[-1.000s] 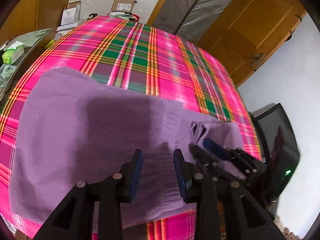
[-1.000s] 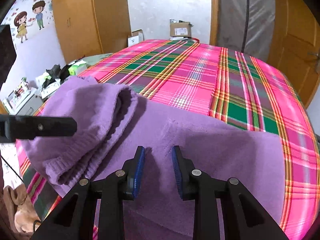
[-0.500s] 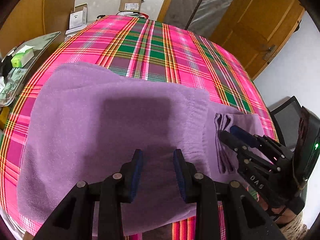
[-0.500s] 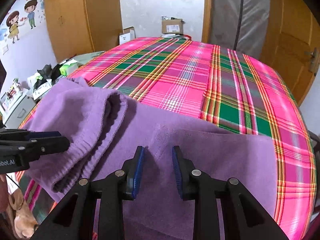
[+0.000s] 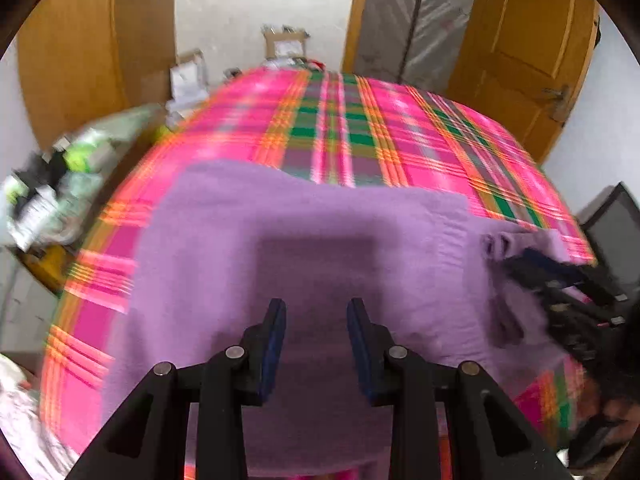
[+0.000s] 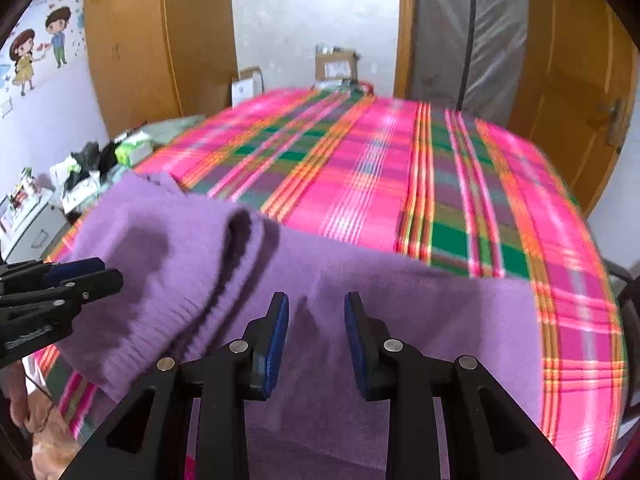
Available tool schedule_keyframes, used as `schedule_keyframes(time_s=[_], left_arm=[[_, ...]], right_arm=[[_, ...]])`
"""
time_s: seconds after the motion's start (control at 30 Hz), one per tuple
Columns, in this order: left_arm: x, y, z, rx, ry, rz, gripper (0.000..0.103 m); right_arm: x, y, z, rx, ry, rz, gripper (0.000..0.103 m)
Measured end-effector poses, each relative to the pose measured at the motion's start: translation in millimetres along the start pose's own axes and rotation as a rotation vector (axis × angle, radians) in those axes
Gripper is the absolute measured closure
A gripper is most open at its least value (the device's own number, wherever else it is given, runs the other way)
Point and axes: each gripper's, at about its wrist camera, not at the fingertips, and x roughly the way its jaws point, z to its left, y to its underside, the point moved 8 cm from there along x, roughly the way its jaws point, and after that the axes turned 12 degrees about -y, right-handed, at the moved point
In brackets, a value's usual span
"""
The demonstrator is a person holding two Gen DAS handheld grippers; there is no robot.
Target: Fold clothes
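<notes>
I see the purple sweater (image 5: 304, 240) lying spread over the near part of the pink plaid bedcover (image 5: 400, 128), its body flat and its near edge running off the bottom of both views. In the right wrist view one part of it, with a ribbed cuff-like end, is doubled over into a thick rounded fold (image 6: 168, 280) on the left side, lying on top of the flatter cloth. My left gripper (image 5: 316, 344) hangs just above the middle of the sweater with its blue-padded fingers spread apart and nothing between them; purple cloth shows through the gap, and I cannot tell whether the tips touch it. My right gripper (image 6: 316, 340) is likewise spread wide and empty, poised over the flat cloth just beside the fold. In the left wrist view the right gripper shows, blurred, at the sweater's right edge, near a small bunch of folded cloth. Beyond the bed stand wooden wardrobe doors (image 6: 160, 40), a few cardboard boxes (image 6: 334, 66) against the white wall, and a cluttered side table (image 6: 80, 168) on the left.
</notes>
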Motion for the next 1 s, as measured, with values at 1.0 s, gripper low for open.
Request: schedule_keyframes(time_s=[1.0], left_arm=[[14.7,15.6,50.6,-0.049,-0.02,0.007,0.071]], right_arm=[[38.7,10.6,92.1,-0.227,-0.074,0.036,0.071]])
